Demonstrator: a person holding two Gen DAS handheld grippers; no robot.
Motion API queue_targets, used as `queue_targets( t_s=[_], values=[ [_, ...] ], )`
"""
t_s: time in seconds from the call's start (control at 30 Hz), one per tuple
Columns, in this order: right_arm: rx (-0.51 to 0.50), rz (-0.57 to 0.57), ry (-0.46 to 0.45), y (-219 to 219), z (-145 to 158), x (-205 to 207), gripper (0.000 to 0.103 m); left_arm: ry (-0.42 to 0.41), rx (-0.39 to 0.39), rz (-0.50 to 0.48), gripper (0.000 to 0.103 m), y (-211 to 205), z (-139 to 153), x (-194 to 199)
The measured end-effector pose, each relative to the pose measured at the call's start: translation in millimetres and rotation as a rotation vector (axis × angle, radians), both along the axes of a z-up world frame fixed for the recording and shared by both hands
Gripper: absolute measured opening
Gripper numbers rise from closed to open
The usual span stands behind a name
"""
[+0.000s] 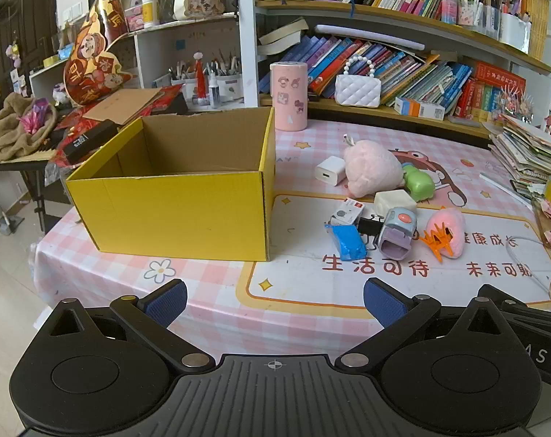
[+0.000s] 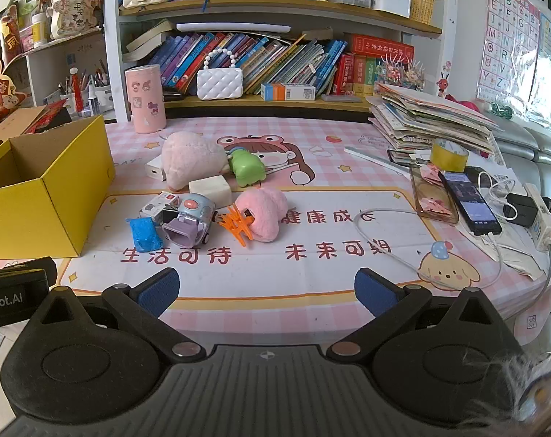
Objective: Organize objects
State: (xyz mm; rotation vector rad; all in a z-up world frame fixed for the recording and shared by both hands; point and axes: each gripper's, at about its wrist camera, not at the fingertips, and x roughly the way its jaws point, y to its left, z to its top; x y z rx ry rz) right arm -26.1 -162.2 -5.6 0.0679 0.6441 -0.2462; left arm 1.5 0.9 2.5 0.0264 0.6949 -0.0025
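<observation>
At the near edge of the desk (image 1: 210,313) we hold both tools back from the work: our left gripper (image 1: 274,302) stands wide with nothing between its blue pads, and our right gripper (image 2: 266,291) is just as wide and just as empty. Neither touches anything.

Just beyond them, toward the middle of the desk, lies the cluster we judge we are to sort. Nearest us sit the blue crumpled packet (image 2: 144,235), the toy car (image 2: 191,224) and the orange claw clip (image 2: 235,224), the clip touching the small pink plush (image 2: 262,211). We expect the packet to be light and yielding, so a pinch across its middle should do. The car looks like hard, smooth plastic and may roll; we would take it across its sides. The clip is thin and springy with teeth that could catch the plush, so we would lift it by its spine.

Behind these lie the cream block (image 2: 210,187), the green toy (image 2: 246,169), the large pink plush (image 2: 191,160) and the white charger (image 1: 330,170). The plushes should squash safely anywhere; the charger is slick and square, best gripped on flat faces.

On the left side of the desk stands the open yellow box (image 1: 173,215), which shows empty inside and looks like the destination. At the far edge stands a pink canister (image 1: 288,96).
</observation>
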Motion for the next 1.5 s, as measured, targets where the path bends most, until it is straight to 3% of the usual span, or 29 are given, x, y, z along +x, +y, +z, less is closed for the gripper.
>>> queue_targets(
  t_s=[1.07,1.5],
  values=[
    [-0.003,-0.002,0.000,2.6,-1.7,0.7,0.103,-0.004,-0.002,-0.012,0.103,-1.0,-1.7,-0.5],
    [-0.007,-0.001,0.024,3.8,-5.3,8.9,0.103,0.040,-0.035,-0.027,0.103,3.0,-7.9,8.4]
  ],
)
